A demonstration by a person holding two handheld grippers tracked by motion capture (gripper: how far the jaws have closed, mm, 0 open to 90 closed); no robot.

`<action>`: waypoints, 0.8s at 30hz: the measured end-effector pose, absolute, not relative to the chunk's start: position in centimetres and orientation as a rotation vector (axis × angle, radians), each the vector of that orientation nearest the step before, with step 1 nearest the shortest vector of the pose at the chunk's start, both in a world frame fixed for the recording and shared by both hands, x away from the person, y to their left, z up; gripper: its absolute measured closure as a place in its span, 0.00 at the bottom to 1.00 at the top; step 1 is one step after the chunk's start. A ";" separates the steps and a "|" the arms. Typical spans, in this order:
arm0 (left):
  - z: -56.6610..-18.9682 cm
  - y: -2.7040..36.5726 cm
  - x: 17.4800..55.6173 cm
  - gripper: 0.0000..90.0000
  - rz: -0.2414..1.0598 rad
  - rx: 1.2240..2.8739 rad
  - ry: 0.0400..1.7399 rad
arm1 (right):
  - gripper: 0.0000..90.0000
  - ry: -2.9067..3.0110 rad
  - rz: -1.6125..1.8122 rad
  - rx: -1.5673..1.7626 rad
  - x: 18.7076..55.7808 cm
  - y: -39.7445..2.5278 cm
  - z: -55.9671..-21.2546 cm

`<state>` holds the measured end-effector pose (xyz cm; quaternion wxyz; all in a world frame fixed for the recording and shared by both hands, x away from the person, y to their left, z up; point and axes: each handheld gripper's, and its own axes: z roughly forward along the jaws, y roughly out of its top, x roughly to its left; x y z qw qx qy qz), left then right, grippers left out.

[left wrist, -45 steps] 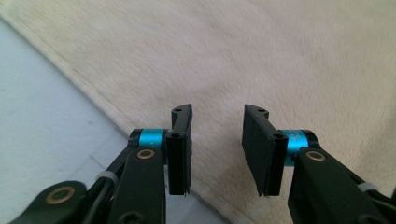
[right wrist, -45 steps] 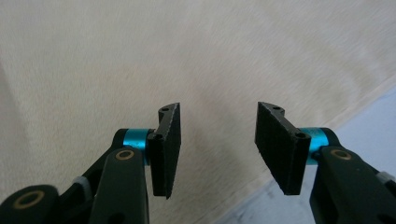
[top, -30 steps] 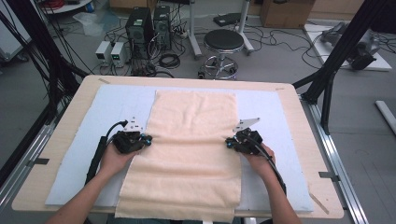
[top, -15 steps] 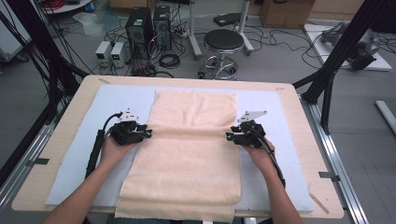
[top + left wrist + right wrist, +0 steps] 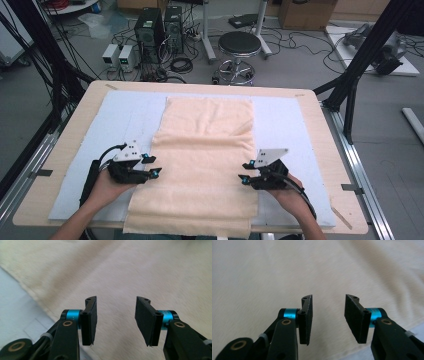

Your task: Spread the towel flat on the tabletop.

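A peach-coloured towel [image 5: 205, 160] lies flat and lengthwise on a light blue mat [image 5: 125, 120], its near end hanging over the table's front edge. My left gripper [image 5: 151, 166] is at the towel's left edge, pointing inward with its jaws open. At the right edge my right gripper [image 5: 244, 172] points inward, also open. In the left gripper view the left gripper [image 5: 116, 315] hovers over the towel [image 5: 130, 270] just past its hem. In the right gripper view the right gripper [image 5: 328, 315] is low over the towel [image 5: 287, 272]. Nothing is between either pair of jaws.
The wooden table [image 5: 325, 145] carries the mat, with bare mat on both sides of the towel. Black frame posts [image 5: 350, 80] stand at the table's corners. On the floor beyond are a stool [image 5: 240, 45], computer towers [image 5: 150, 25] and cables.
Both grippers have come back along the towel's side edges toward the near edge of the table. Their jaws stay open and the towel lies as before.
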<state>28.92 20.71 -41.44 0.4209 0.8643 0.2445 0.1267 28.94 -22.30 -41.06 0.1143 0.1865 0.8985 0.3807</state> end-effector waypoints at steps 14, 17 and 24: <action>-42.9 20.1 28.3 0.96 0.334 2.250 0.569 | 0.97 2.722 1.130 0.547 28.2 -21.7 -42.8; -41.7 20.3 28.8 0.96 0.333 2.189 0.583 | 0.97 2.671 1.159 0.553 28.7 -21.9 -41.4; -40.7 21.1 32.1 0.96 0.359 2.082 0.724 | 0.97 2.557 1.141 0.595 32.0 -22.1 -38.9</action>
